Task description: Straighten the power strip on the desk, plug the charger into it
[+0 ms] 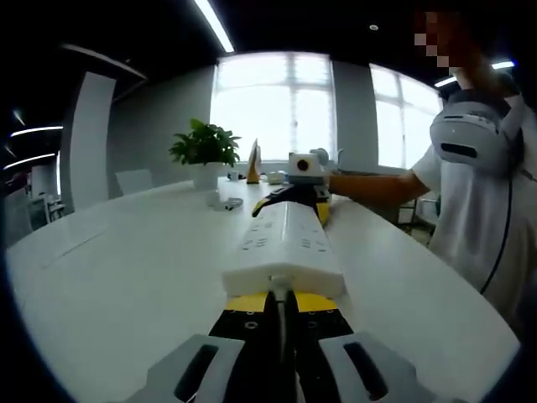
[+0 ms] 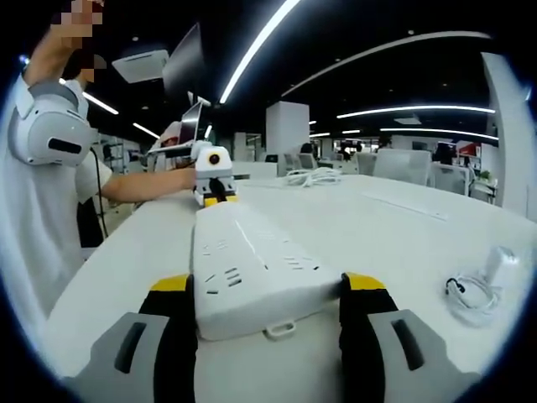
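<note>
The power strip lies flat on the white counter, its long axis running from one claw to the other. The right claw stands wide, one jaw at each long side of the near end of the strip, apparently gripping it. The left claw is narrow, jaws nearly together, at the opposite end of the strip; contact cannot be determined. The charger with its coiled cable lies on the counter, well apart from the strip and nearer the right claw.
</note>
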